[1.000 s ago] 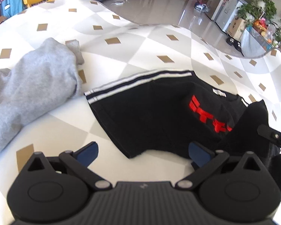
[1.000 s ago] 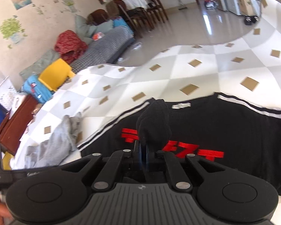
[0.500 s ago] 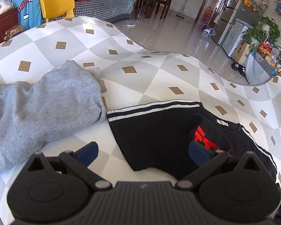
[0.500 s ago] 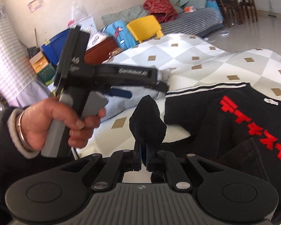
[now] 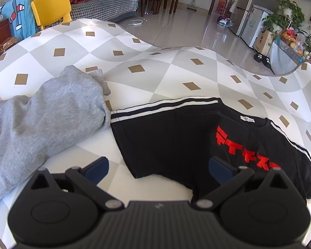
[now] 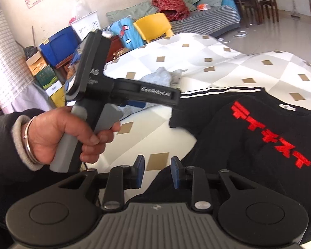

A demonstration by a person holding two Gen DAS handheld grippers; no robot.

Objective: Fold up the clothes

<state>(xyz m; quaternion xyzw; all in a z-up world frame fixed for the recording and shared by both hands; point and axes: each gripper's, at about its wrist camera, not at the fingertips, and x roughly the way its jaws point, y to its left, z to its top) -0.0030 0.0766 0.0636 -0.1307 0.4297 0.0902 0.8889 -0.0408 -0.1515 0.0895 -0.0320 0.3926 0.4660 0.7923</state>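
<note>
The black T-shirt (image 5: 176, 145) lies on the bench (image 5: 176, 70) just ahead of both tools. The left hand-held gripper (image 5: 158, 167) gapes wide, empty; the right hand-held gripper (image 6: 157, 171) stands partly open, holding nothing. The doubled-over cloth could slide back open, since nothing pins it. Only the right view shows the person's hand (image 6: 58, 137); only the left shows the grey sweatshirt (image 5: 41, 120) touching the sleeve.

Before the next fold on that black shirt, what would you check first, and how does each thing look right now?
1. Left gripper open and empty: ok.
2. Right gripper open, holding no cloth: ok.
3. Black T-shirt lying flat: not ok, one part is folded over and rumpled.
4. Grey sweatshirt clear of the shirt: not ok, it touches the striped sleeve.
5. Table has room beyond the shirt: ok.
</note>
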